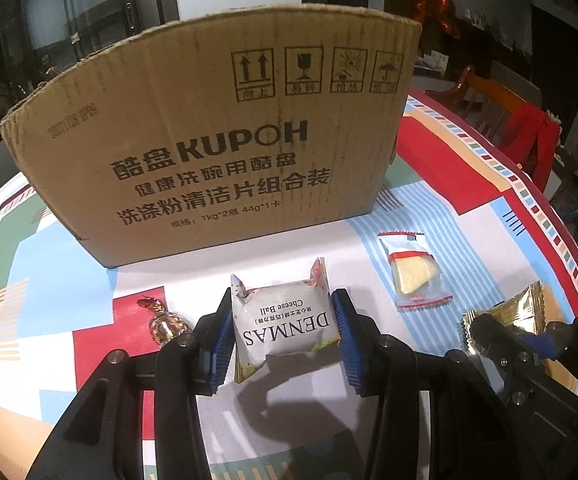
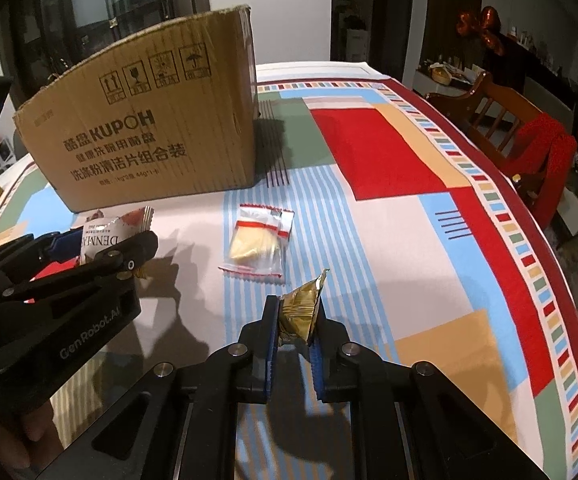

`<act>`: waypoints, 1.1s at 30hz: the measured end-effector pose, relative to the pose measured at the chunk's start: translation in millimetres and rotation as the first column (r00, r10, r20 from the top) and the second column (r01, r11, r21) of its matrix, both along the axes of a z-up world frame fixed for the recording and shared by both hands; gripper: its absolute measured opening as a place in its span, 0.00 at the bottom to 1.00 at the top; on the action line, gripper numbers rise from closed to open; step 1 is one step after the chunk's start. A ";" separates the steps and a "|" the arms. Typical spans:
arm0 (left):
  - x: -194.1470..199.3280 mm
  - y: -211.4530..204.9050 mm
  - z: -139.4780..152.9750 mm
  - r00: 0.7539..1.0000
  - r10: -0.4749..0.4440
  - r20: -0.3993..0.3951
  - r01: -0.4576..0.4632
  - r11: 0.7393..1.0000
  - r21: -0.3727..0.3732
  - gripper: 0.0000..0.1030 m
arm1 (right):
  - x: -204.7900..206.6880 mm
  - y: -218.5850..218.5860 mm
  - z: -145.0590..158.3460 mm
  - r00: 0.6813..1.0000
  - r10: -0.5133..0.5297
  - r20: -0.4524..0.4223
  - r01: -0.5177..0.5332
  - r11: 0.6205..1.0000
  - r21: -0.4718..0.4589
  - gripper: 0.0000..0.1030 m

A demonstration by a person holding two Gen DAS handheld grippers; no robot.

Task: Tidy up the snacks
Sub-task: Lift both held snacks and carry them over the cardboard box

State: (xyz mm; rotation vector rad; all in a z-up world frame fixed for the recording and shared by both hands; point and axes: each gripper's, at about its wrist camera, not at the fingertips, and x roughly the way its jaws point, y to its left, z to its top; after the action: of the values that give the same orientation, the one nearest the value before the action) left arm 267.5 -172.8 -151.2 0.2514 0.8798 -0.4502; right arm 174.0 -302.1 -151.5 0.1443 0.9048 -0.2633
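Snacks lie on a patterned tablecloth (image 2: 389,216) in front of a cardboard box (image 1: 217,128). White pack (image 1: 287,330) (printed "DENMAS Cheese Ball") sits between the blue pads of the left gripper (image 1: 285,332), whose jaws pinch it from both sides, one corner lifted off the cloth. Gold pack (image 2: 299,312) is pinched edge-on between the jaws of the right gripper (image 2: 295,320), its crimped tip sticking up past the fingertips. Ahead of the right jaws and a little left, apart from both grippers, lies a clear pack (image 2: 257,242) with red-striped ends and a pale yellow piece inside. Just outside the left finger of the left gripper rests a foil candy (image 1: 165,322), gold and red. Beyond the left jaws stands the box, upright, its printed side facing them.
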 end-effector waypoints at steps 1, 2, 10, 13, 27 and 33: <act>-0.7 1.2 1.9 1.000 0.002 0.003 -0.002 1.000 -0.001 0.44 | 0.4 0.0 1.1 1.000 0.001 0.002 -0.001 1.000 0.000 0.15; -1.2 2.5 3.8 1.000 0.003 0.005 -0.003 1.000 -0.003 0.44 | 0.4 0.3 3.2 1.000 0.001 0.006 -0.001 1.000 -0.001 0.15; -4.7 13.0 18.3 1.000 0.014 0.025 -0.013 1.000 -0.014 0.44 | -1.1 4.6 17.1 0.999 0.009 0.032 -0.008 1.000 -0.012 0.15; -6.6 16.4 23.9 0.999 0.019 0.033 -0.018 1.000 -0.019 0.44 | -1.4 6.9 22.4 0.999 0.014 0.041 -0.013 1.000 -0.017 0.15; -12.2 21.6 48.0 0.996 0.045 0.072 -0.042 0.998 -0.042 0.44 | -0.6 14.1 50.9 0.994 0.034 0.102 -0.031 0.999 -0.034 0.15; -13.0 27.0 60.4 0.994 0.060 0.091 -0.055 0.997 -0.053 0.44 | 1.3 19.2 63.4 0.991 0.047 0.126 -0.043 0.998 -0.041 0.15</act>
State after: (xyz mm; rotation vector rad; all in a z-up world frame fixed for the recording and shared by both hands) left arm 254.5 -145.9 -90.8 0.1982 0.7821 -0.4039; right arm 175.3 -282.8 -88.0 0.1042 0.7750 -0.2265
